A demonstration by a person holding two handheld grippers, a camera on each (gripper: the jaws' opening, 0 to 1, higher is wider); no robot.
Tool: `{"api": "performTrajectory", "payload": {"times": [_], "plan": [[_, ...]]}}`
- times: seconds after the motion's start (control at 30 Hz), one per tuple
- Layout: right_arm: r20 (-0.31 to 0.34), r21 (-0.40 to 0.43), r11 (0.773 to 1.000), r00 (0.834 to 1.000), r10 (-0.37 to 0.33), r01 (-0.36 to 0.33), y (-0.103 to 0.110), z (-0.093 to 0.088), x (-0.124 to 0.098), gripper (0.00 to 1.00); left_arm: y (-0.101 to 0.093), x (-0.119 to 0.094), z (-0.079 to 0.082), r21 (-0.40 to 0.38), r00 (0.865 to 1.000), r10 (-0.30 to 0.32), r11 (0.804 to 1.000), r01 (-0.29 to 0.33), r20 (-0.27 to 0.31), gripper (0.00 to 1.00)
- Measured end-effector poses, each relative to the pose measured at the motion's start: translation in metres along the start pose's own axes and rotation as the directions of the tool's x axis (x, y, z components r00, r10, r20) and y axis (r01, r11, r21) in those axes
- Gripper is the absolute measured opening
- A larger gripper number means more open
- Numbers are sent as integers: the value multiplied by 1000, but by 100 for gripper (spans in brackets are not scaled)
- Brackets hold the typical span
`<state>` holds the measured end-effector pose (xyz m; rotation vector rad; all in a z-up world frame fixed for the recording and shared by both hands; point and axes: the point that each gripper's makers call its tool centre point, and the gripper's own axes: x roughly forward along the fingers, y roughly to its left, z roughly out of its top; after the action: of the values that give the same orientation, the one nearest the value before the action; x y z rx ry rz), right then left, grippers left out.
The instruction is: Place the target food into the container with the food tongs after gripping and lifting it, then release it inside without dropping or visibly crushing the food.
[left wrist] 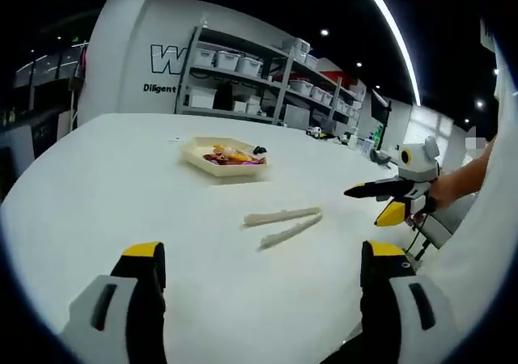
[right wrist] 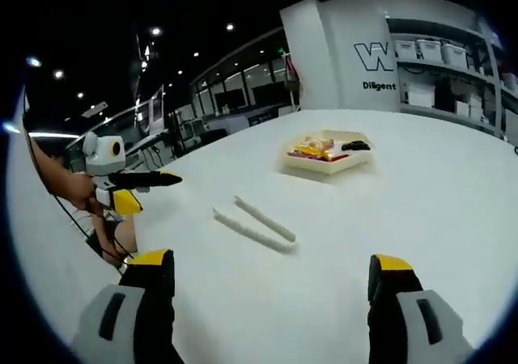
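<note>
Pale food tongs (left wrist: 283,222) (right wrist: 255,222) lie flat on the white table (left wrist: 113,186) (right wrist: 429,210), untouched, with their two arms spread apart. Beyond them a cream tray (left wrist: 220,171) (right wrist: 324,168) holds colourful food (left wrist: 229,154) (right wrist: 317,149): yellow, orange and red pieces plus one black piece. My left gripper (left wrist: 263,255) hangs open just above the table, short of the tongs and holding nothing. It also shows from the side in the right gripper view, left gripper (right wrist: 158,194). My right gripper (right wrist: 271,263) is open and holds nothing too, seen at the right as right gripper (left wrist: 364,206).
A person's hand (left wrist: 449,188) (right wrist: 73,188) holds each gripper at the table's side. Metal shelving with white bins (left wrist: 243,81) (right wrist: 437,81) stands behind the table, against a wall with lettering. The rounded table edge (left wrist: 48,162) runs along the far left.
</note>
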<state>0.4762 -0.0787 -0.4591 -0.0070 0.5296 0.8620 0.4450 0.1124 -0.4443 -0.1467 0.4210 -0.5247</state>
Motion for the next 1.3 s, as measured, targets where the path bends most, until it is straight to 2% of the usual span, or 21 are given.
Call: {"api": "performTrajectory", "payload": {"times": [0.37, 0.7, 1.3], "plan": [[-1, -26, 999, 1000, -18, 18, 4, 0, -1, 99, 4, 0, 2, 30, 1000, 3, 1000, -2, -10, 99], [-1, 5, 999, 999, -43, 43, 9, -8, -9, 99, 1, -1, 0, 54, 999, -13, 998, 14, -30, 99], [9, 5, 998, 998, -62, 61, 12, -7, -17, 99, -3, -8, -4, 80, 999, -20, 997, 24, -43, 97]]}}
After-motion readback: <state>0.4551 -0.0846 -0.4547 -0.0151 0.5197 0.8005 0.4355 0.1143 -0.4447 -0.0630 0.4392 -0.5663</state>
